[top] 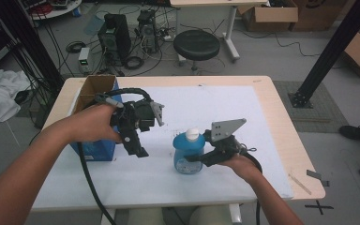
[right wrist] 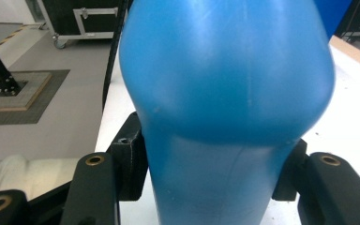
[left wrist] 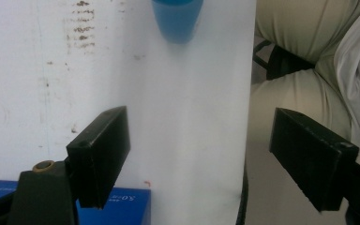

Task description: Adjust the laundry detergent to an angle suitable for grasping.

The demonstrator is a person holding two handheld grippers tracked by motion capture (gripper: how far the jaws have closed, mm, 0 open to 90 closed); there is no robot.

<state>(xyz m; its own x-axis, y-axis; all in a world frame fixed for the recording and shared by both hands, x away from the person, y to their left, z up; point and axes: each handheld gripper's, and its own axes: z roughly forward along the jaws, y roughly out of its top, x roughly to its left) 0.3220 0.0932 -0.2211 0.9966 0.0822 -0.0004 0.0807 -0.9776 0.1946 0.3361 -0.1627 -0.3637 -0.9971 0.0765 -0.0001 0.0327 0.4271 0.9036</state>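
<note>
A blue bottle with a white cap stands upright on the white mat, right of centre. My right gripper comes at it from the right and is shut on its lower body; in the right gripper view the bottle sits between the two jaws. My left gripper hangs above the mat to the bottle's left, pointing down, open with nothing between its jaws. The left gripper view has the wide-apart jaws of that gripper over the mat, with the bottle farther off at the top.
A blue box with an open cardboard top stands at the mat's left, just beside my left gripper; its corner shows under the left jaw. A black stool and computer towers stand on the floor beyond the table. The person's legs are past the table's near edge.
</note>
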